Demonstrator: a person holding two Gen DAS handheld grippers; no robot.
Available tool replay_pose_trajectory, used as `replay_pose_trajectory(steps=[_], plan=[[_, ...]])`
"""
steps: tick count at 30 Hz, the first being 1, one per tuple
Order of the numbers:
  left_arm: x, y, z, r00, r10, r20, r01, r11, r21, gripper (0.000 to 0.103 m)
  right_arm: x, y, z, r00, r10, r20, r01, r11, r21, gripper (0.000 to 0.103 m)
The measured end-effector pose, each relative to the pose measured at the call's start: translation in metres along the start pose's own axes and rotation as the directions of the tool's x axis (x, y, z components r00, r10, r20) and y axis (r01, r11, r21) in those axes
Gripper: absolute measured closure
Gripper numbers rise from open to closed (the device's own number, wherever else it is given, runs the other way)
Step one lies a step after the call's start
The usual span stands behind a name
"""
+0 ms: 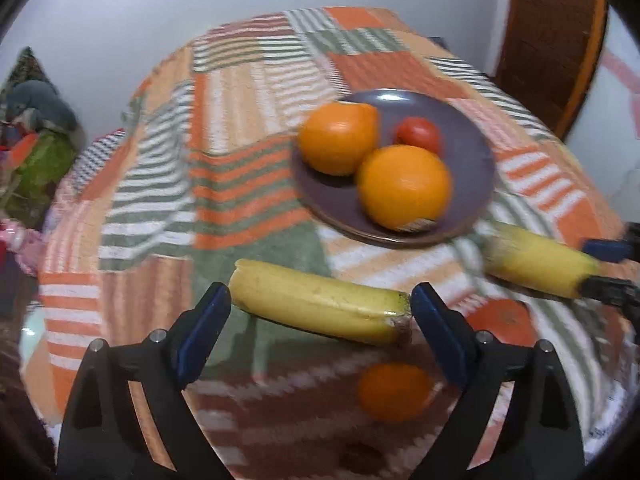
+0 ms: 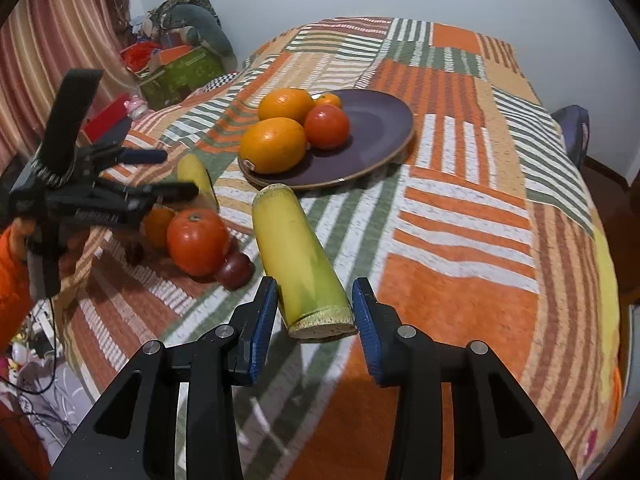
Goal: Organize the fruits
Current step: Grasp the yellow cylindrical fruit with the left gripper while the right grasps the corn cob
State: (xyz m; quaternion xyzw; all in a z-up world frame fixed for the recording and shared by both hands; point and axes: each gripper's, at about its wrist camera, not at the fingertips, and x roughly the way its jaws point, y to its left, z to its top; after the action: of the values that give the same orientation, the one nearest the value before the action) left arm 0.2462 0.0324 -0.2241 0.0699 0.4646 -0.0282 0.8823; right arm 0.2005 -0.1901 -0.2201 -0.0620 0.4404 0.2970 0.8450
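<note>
My left gripper [image 1: 320, 300] is shut on a yellow banana [image 1: 320, 302], gripped end to end between its blue pads and held above the striped cloth. My right gripper [image 2: 316, 312] is shut on a second banana [image 2: 298, 256] near its cut end; this banana shows at the right of the left wrist view [image 1: 536, 260]. A purple plate [image 2: 376, 128] holds two oranges [image 2: 274, 144], a red tomato [image 2: 326, 126] and a small mandarin [image 2: 328, 100]. The left gripper also shows in the right wrist view [image 2: 160, 172].
On the cloth below the left gripper lie a tomato [image 2: 196, 240], a dark red plum [image 2: 236, 270] and a small orange [image 1: 394, 392]. A green box [image 2: 180, 74] and clutter stand left of the table. A wooden chair [image 1: 552, 40] stands behind the table.
</note>
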Motion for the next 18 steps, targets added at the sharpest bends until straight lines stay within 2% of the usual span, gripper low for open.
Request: replay_pose_trajectory(steps=[2,5,6,8,11,18], plan=[[0.008,0.017,0.001,1.0,0.021,-0.016,-0.021,0.999,-0.041,0.01,-0.003,-0.002,-0.002,1.0,-0.009,-0.002,0.009,1.0,0.001,0.067],[0.011,0.043,-0.001,0.997,-0.044,-0.055,0.037,0.991,-0.127,0.011,-0.006,-0.004,-0.004,1.0,-0.017,-0.008,0.017,1.0,0.001,0.067],[0.008,0.05,-0.003,0.997,-0.05,-0.056,0.041,0.988,-0.149,0.015,-0.007,-0.002,-0.005,1.0,-0.024,-0.01,0.024,1.0,-0.005,0.067],[0.0,0.055,-0.005,0.999,-0.01,-0.039,0.004,0.988,-0.153,0.018,-0.01,-0.001,-0.005,0.999,-0.036,-0.007,0.036,0.999,-0.012,0.067],[-0.008,0.061,-0.006,0.999,-0.044,-0.021,0.039,0.98,-0.195,0.017,-0.014,-0.001,-0.001,0.999,-0.029,0.019,0.029,1.0,-0.009,0.067],[0.023,0.053,-0.001,0.993,-0.091,-0.081,0.064,0.955,-0.29,0.017,0.009,0.005,0.013,1.0,-0.002,0.012,0.002,1.0,-0.023,0.067]])
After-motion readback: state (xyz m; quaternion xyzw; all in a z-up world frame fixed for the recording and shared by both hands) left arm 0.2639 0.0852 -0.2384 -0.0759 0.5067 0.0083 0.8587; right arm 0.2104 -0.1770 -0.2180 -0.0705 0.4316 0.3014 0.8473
